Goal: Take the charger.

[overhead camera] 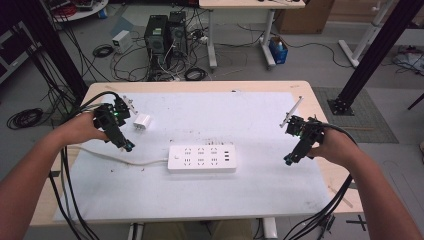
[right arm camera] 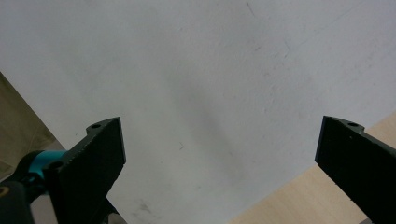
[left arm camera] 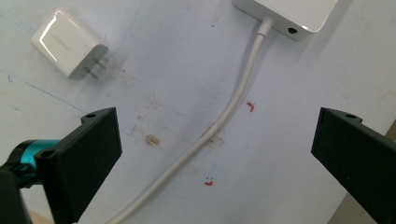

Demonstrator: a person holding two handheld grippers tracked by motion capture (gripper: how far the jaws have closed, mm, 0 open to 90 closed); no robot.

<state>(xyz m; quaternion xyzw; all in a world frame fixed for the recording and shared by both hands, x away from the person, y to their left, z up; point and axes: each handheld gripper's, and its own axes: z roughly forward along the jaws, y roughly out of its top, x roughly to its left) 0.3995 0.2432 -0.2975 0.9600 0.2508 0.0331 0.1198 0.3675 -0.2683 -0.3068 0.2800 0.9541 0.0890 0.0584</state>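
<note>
left gripper (overhead camera: 127, 146): released, jaws wide, above the surface near the white charger (overhead camera: 142, 122) | right gripper (overhead camera: 289, 161): released, holding nothing | power strip (overhead camera: 202, 158): flat mid-surface, between both grippers, its cable (overhead camera: 120, 158) trailing left

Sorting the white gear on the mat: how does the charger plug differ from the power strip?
The charger plug is a small cube; the power strip is a long flat bar, far larger. The plug shows two bare metal prongs and no cord; the strip has socket holes on top and a white cord trailing off. Both are white and lie loose on the mat.
</note>
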